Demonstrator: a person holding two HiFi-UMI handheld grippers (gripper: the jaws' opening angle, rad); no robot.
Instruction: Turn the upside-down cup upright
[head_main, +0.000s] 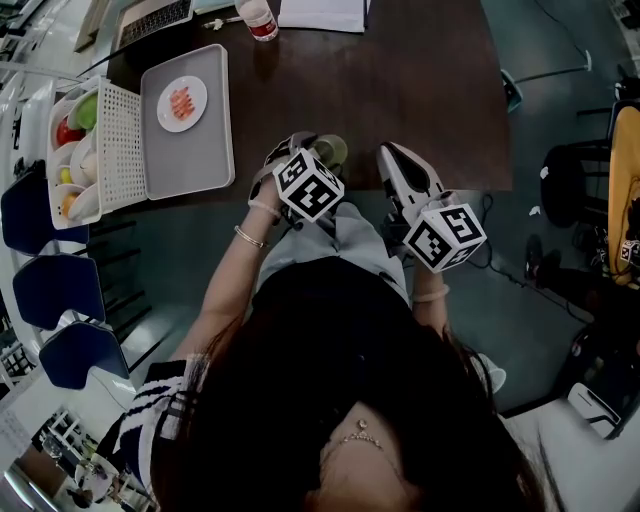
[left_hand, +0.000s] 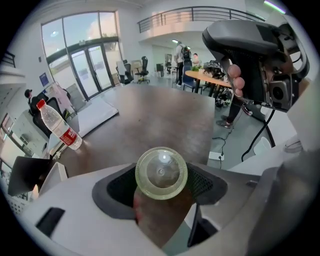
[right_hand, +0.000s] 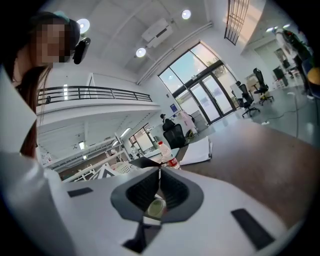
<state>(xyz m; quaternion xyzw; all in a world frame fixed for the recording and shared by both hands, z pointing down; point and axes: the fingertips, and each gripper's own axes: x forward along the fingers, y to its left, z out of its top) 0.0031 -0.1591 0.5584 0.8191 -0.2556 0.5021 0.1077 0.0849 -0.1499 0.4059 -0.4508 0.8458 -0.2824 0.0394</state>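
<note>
**Left claw on the inverted cup, right claw idle**

My left claw points steeply down over the pale green cup, which stands base-up at the near edge of the table. Its jaws look pressed against the cup's two sides. I judge this grip across the body is meant to let me roll the wrist and bring the mouth up. My right claw has its jaws together on nothing and hangs just beside the cup, over the same edge, clear of the turn.
</note>
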